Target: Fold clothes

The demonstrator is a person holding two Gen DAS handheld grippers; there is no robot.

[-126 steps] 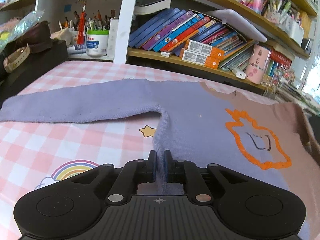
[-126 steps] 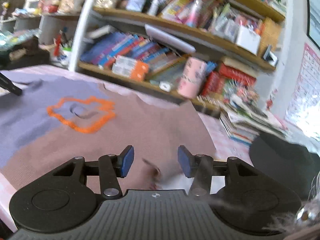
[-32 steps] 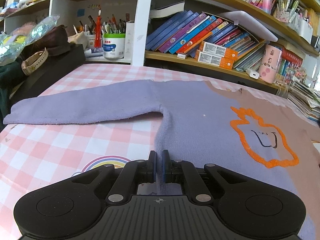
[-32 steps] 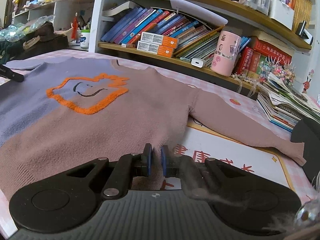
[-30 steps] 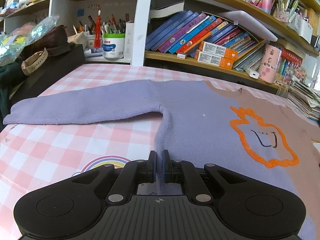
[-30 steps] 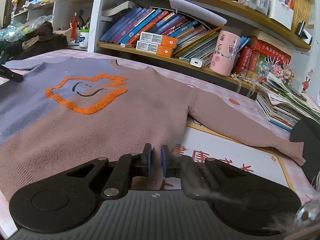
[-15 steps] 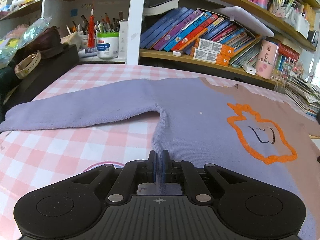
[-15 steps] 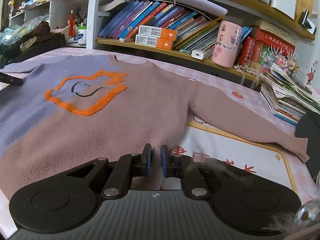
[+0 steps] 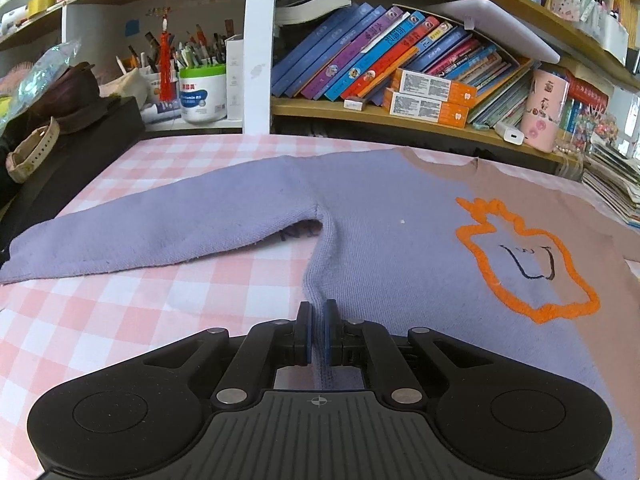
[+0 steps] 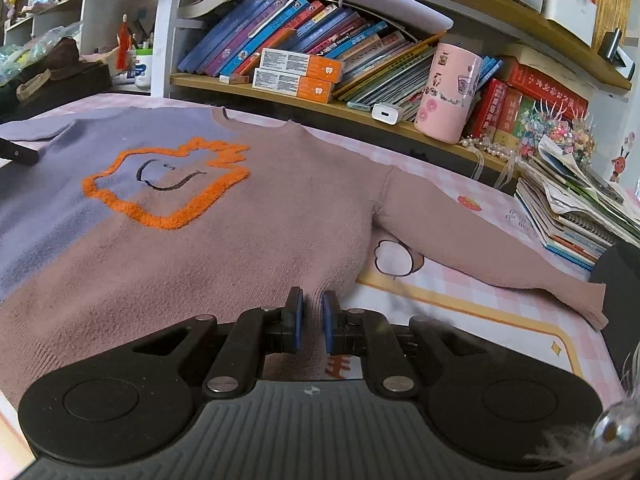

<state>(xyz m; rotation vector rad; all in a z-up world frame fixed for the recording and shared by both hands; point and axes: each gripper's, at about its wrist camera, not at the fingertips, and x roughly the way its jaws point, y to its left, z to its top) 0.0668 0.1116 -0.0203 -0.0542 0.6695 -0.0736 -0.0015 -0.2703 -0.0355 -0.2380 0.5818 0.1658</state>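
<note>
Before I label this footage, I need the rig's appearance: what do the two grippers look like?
Both match: the left gripper and right gripper have matte black bodies, ribbed centres with a small crosshair mark, round side discs, silver pivot screws and blue-padded fingers. No cables or sleeves show.

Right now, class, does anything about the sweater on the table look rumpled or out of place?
Mostly flat, but the sweater is pulled into a raised ridge along its purple side edge, and the purple sleeve lifts off the checked cloth near the armpit.

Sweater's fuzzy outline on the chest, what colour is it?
Orange outline, clearest in the right wrist view.
</note>
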